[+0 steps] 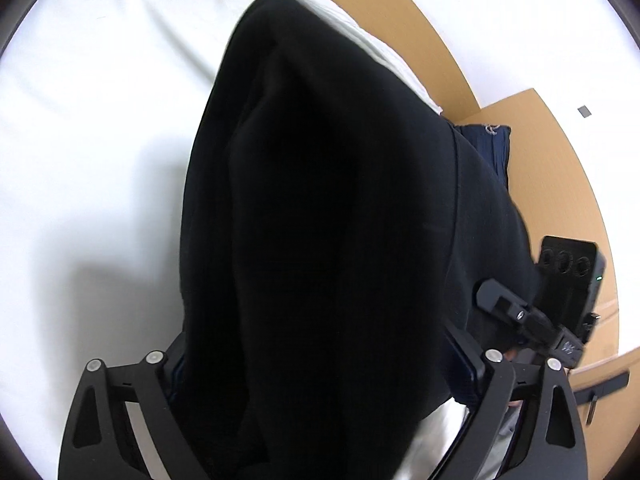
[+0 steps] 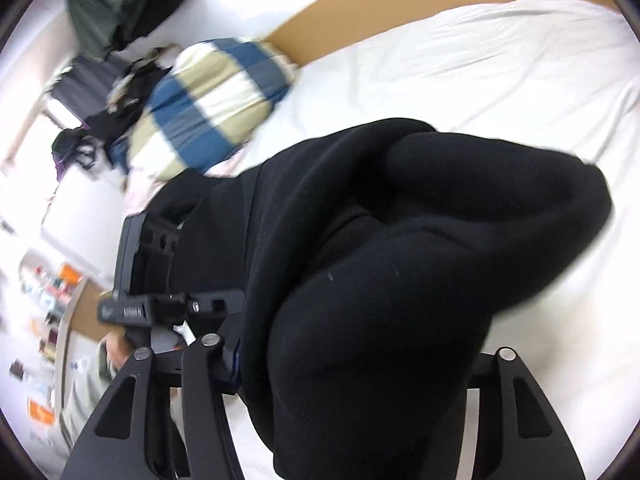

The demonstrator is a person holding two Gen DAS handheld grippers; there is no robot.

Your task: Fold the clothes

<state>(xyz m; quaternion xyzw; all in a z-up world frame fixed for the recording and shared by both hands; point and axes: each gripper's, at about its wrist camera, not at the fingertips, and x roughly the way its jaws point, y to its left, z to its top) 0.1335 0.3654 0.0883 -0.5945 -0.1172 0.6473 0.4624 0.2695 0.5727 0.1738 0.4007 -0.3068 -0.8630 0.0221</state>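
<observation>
White sheet, lightly creased, covers the bed beneath me, with a tan wooden frame curving along its far edge. Between both of my tools hangs the black garment, a thick, matte knit that bunches into heavy rounded folds and drapes down toward the sheet; in my right view it bulges into a soft lobed mass with a ribbed band showing in one crease. My left gripper has cloth filling the whole gap between its black angular fingers, so I cannot tell how far they are closed, though the fabric passes between them. My right gripper is the same: the cloth buries the fingertips, the left finger pressing against the fabric's edge, and I cannot tell the jaw gap. Each view shows the other tool close alongside, nearly touching the garment. A striped pillow, blue, cream and beige, soft and plump, lies beyond the garment near the frame, with a jumble of dark clothes just beside it and a green heap further off. A navy folded piece sits at the bed's edge by the frame. Open sheet spreads wide to my left view's left and to my right view's right.
</observation>
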